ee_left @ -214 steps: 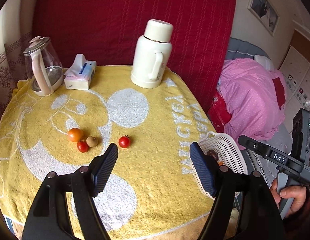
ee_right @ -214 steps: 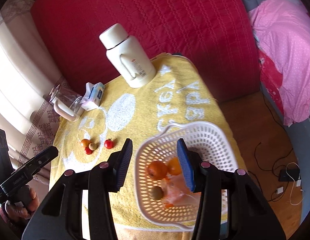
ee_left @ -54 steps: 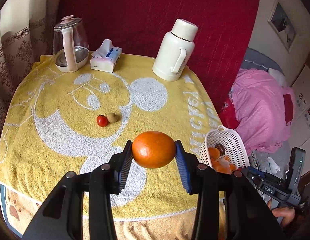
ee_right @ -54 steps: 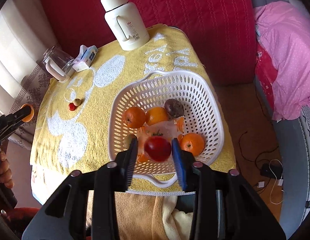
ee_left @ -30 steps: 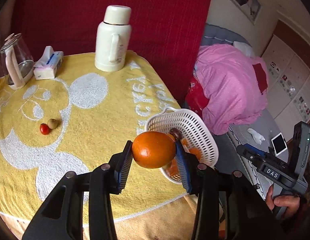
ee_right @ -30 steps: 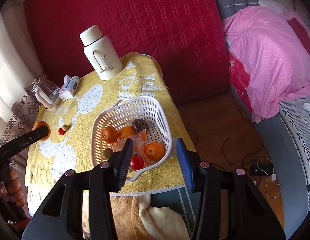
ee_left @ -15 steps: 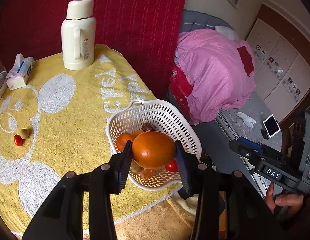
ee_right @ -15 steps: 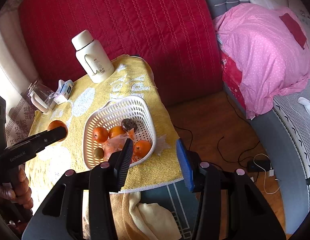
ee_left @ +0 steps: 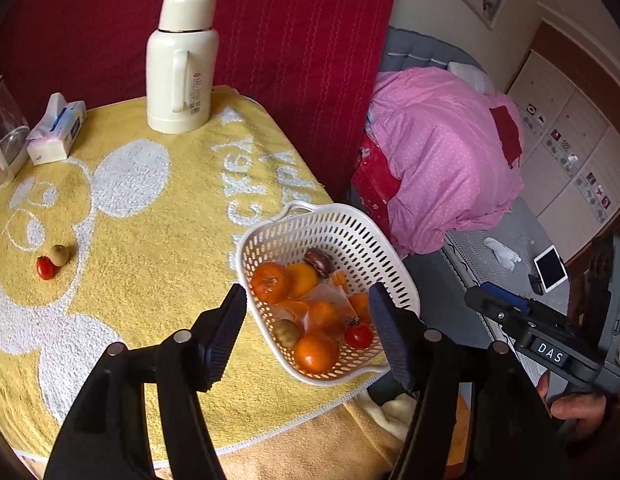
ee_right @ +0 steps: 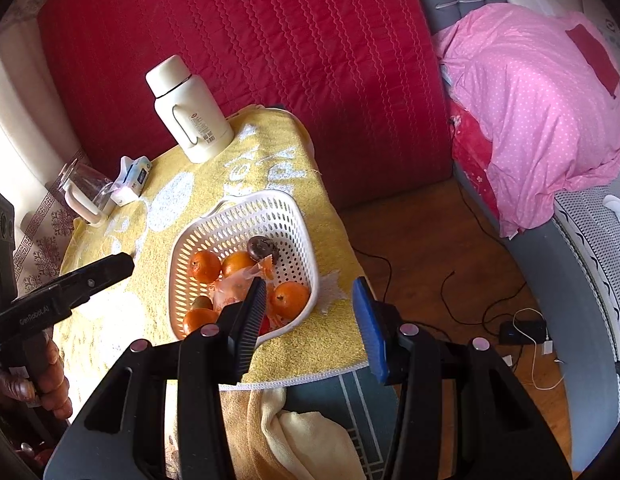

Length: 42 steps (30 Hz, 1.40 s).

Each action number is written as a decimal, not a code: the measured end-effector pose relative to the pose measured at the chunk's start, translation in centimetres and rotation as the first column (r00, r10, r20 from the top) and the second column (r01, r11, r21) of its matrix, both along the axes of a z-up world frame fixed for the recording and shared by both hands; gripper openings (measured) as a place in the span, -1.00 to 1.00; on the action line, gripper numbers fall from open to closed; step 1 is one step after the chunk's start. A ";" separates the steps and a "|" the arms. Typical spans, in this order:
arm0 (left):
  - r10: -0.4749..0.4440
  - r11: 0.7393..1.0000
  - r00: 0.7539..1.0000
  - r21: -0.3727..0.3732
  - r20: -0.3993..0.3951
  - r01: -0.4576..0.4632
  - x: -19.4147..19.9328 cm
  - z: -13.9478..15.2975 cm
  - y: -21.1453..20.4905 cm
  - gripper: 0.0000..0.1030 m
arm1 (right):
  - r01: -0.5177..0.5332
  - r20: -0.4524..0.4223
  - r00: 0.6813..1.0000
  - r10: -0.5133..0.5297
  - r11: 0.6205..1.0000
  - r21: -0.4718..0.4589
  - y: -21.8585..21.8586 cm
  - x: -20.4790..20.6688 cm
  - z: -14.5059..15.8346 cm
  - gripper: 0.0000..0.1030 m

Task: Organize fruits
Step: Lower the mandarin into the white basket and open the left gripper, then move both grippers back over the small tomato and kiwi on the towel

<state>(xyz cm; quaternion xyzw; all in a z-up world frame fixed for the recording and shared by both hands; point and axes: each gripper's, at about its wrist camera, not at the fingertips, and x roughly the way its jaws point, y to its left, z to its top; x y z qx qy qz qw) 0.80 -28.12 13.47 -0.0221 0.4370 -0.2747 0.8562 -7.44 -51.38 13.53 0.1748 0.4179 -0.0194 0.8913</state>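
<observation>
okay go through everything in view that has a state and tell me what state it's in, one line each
White perforated plastic basket: upright on the yellow towel, holding fruit.
Cream thermos flask: upright, capped.
Clear glass kettle: upright.
Tissue box: tissue sticking out.
Small red tomato: on the towel, outside the basket.
Small brown fruit: beside the tomato, outside the basket.
Left gripper: jaws opening, nothing between them.
Right gripper: open, empty.

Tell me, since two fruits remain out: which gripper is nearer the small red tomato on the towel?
Left. The left gripper, jaws opening and empty, hangs over the basket; the tomato lies beyond it. The right gripper sits past the basket's far side.
</observation>
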 end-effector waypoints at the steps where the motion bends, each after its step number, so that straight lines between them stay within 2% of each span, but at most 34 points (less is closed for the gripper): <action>1: 0.017 1.000 1.000 0.001 0.000 -0.017 0.1 0.0 0.5 0.23 | -0.006 0.000 1.000 0.006 1.000 0.001 0.2 0.2 0.0 -0.11; 8: 0.114 0.993 0.993 0.028 0.012 -0.114 0.2 0.2 3.5 0.42 | -0.062 -0.007 0.998 0.062 0.998 0.006 2.2 1.7 -0.2 -0.11; 23: 0.244 0.969 0.970 0.042 -0.005 -0.244 0.2 0.0 10.0 0.42 | -0.154 -0.019 0.988 0.155 0.988 0.018 6.6 4.1 -0.5 -0.11; 32: 0.339 0.940 0.941 0.045 -0.007 -0.339 1.1 0.3 15.4 0.42 | -0.212 -0.023 0.977 0.213 0.977 0.025 10.3 5.6 -0.5 -0.06; 42: 0.372 0.927 0.928 0.058 -0.016 -0.371 2.4 0.0 19.9 0.42 | -0.257 -0.026 0.966 0.258 0.966 0.036 14.5 7.2 -0.2 -0.04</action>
